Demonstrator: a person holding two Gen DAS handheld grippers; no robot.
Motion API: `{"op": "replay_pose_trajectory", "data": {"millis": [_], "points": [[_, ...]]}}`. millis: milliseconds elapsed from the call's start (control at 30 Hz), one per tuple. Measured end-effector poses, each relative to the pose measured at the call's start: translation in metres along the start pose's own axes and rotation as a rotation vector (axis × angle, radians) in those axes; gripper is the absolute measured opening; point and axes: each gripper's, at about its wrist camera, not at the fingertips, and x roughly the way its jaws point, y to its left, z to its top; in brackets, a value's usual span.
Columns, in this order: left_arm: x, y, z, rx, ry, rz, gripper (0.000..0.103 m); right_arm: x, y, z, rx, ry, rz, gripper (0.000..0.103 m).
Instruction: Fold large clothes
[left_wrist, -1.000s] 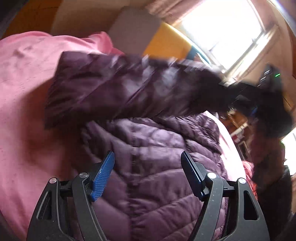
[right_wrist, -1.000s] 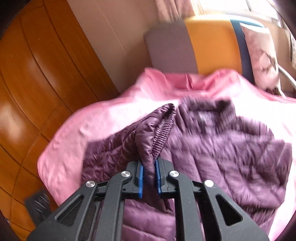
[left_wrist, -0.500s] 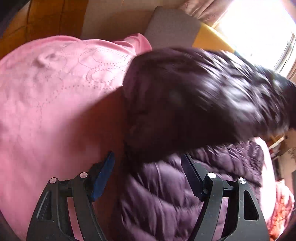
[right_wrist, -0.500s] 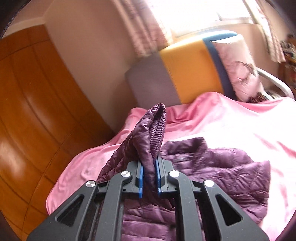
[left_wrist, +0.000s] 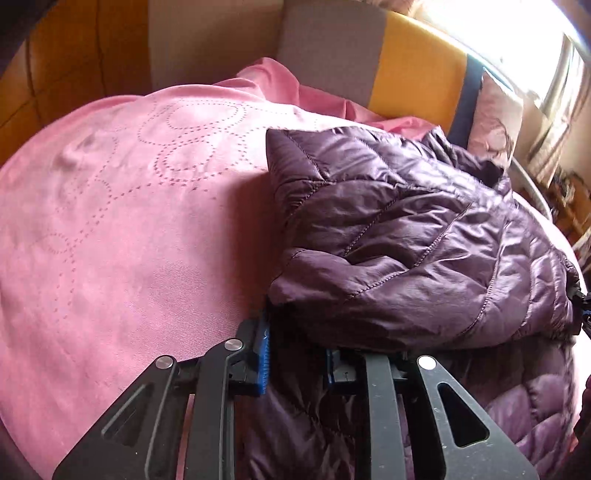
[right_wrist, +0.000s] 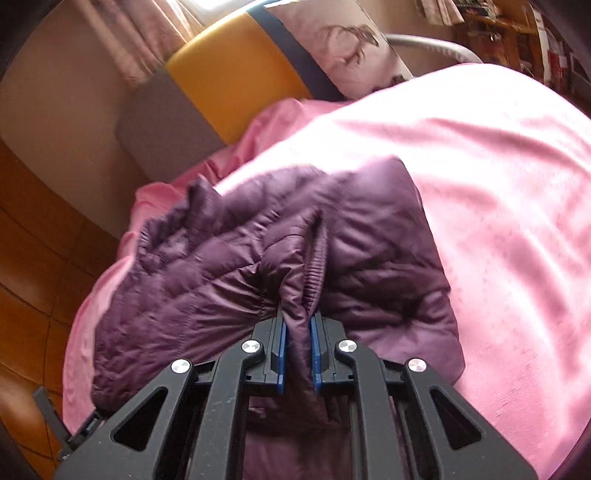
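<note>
A dark purple quilted puffer jacket (left_wrist: 399, 236) lies on a pink bedspread (left_wrist: 122, 229), with one part folded over onto its body. My left gripper (left_wrist: 297, 354) sits low at the jacket's near left edge, its jaws narrowed around a fold of jacket fabric; the right finger is partly hidden under the fabric. In the right wrist view the jacket (right_wrist: 229, 273) is bunched on the bedspread (right_wrist: 517, 221). My right gripper (right_wrist: 298, 354) is shut on the elastic-edged cuff or hem (right_wrist: 314, 266), which stands up between the blue pads.
A grey, yellow and blue headboard cushion (left_wrist: 373, 62) and a pale printed pillow (left_wrist: 495, 122) stand at the bed's head. Wooden panelling (right_wrist: 33, 258) runs along the left side. A metal rail (right_wrist: 432, 44) and cluttered shelves are at the far right.
My right gripper has carried the held jacket part across and down onto the jacket body. My left gripper was open a second ago; its jaws have closed in on the jacket's edge.
</note>
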Motion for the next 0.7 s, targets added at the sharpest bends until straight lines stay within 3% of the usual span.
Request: {"op": "replay_pose_trajectory", "data": {"millis": [167,233,267,300,333,367,400,533,600,700], "points": [[-0.002,-0.001,-0.003,0.014,0.000,-0.009,0.021,0.002,-0.004,-0.005,-0.037,-0.004,-0.078,0.009],[-0.008,0.001,-0.005,0.010,-0.005,-0.017,0.027,0.000,0.001,-0.004,-0.069,-0.012,-0.111,0.010],[-0.015,0.005,-0.007,0.007,-0.006,-0.040,0.036,-0.003,0.003,-0.003,-0.079,-0.017,-0.139,0.013],[-0.022,0.007,-0.010,0.005,-0.011,-0.055,0.048,-0.004,0.006,-0.003,-0.089,-0.018,-0.157,0.021],[-0.031,0.011,-0.012,0.002,-0.025,-0.067,0.054,-0.005,0.006,-0.002,-0.110,-0.025,-0.174,0.025],[-0.039,0.015,-0.013,-0.001,-0.041,-0.072,0.061,-0.010,0.009,-0.003,-0.131,-0.044,-0.194,0.035],[-0.048,0.020,-0.013,-0.009,-0.062,-0.084,0.064,-0.017,0.011,-0.004,-0.152,-0.068,-0.212,0.047],[-0.082,0.033,0.000,-0.047,-0.158,-0.111,0.064,-0.041,0.038,-0.006,-0.223,-0.168,-0.160,0.064],[-0.089,0.028,0.013,-0.060,-0.191,-0.137,0.070,-0.039,0.054,-0.007,-0.254,-0.172,-0.118,0.075],[-0.085,0.012,0.032,-0.061,-0.211,-0.165,0.070,-0.021,0.080,-0.010,-0.298,-0.141,-0.080,0.082]]}}
